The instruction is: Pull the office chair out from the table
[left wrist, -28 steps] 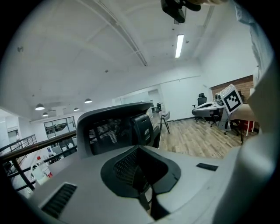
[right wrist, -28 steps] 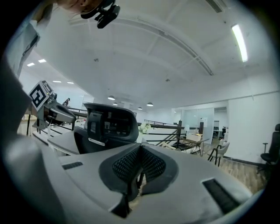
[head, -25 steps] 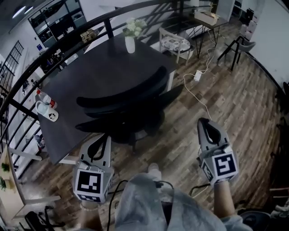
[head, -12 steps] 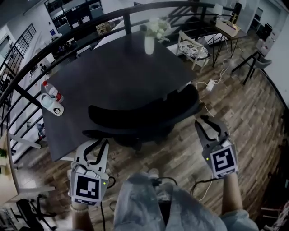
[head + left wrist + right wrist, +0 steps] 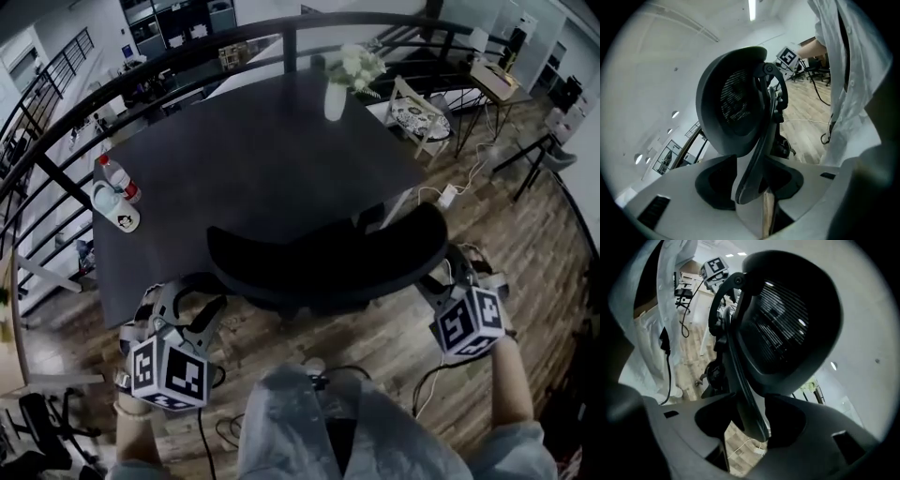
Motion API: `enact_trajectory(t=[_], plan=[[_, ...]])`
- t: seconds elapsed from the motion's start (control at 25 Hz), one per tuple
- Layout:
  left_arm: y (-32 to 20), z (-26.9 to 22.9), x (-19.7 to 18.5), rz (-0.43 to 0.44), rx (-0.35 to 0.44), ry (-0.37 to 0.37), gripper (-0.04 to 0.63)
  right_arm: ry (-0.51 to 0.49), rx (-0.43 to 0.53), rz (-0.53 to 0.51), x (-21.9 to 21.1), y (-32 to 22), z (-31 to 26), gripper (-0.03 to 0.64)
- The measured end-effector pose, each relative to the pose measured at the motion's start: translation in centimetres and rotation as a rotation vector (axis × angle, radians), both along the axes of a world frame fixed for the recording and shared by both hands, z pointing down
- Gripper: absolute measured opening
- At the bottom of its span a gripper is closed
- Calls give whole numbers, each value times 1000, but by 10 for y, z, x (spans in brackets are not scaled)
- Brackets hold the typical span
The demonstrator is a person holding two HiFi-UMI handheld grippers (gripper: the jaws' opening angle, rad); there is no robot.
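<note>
Office chair [image 5: 328, 255] stands tucked against the dark worktop [image 5: 234, 159], backrest outward. The left hand-held gripper [image 5: 187, 298] and right hand-held gripper [image 5: 448, 272] sit at the backrest's two ends. Both sets of jaws have just been opening and stand spread, with the backrest rim between them but not pinched. Recommended: seat each rim deep between the pads, close both firmly, then draw back evenly — the chair should roll straight, not swivel.

the dark counter [image 5: 244, 169] carries a white vase of flowers [image 5: 335, 98] near its far edge. at its left edge a bottle [image 5: 117, 176] lies just beside a white mug [image 5: 118, 209]. a white power strip [image 5: 448, 196] lies on the wooden floor [image 5: 525, 244] to the counter's right.
</note>
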State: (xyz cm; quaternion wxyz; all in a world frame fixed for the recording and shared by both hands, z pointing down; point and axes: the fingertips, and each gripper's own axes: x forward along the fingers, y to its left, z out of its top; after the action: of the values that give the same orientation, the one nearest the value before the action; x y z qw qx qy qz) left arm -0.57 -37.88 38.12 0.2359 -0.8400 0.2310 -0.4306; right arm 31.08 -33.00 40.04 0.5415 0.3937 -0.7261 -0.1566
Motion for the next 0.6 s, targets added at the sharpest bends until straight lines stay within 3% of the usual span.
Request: enact_trajectory(t=[0.24,0.6], plan=[[-3,18,0,62,-25,-98,199,66,-126,-100,-3,5,10,201],[-16,46,4,94,4,-256,201,161,-175,-169,-5,-4,26,192]])
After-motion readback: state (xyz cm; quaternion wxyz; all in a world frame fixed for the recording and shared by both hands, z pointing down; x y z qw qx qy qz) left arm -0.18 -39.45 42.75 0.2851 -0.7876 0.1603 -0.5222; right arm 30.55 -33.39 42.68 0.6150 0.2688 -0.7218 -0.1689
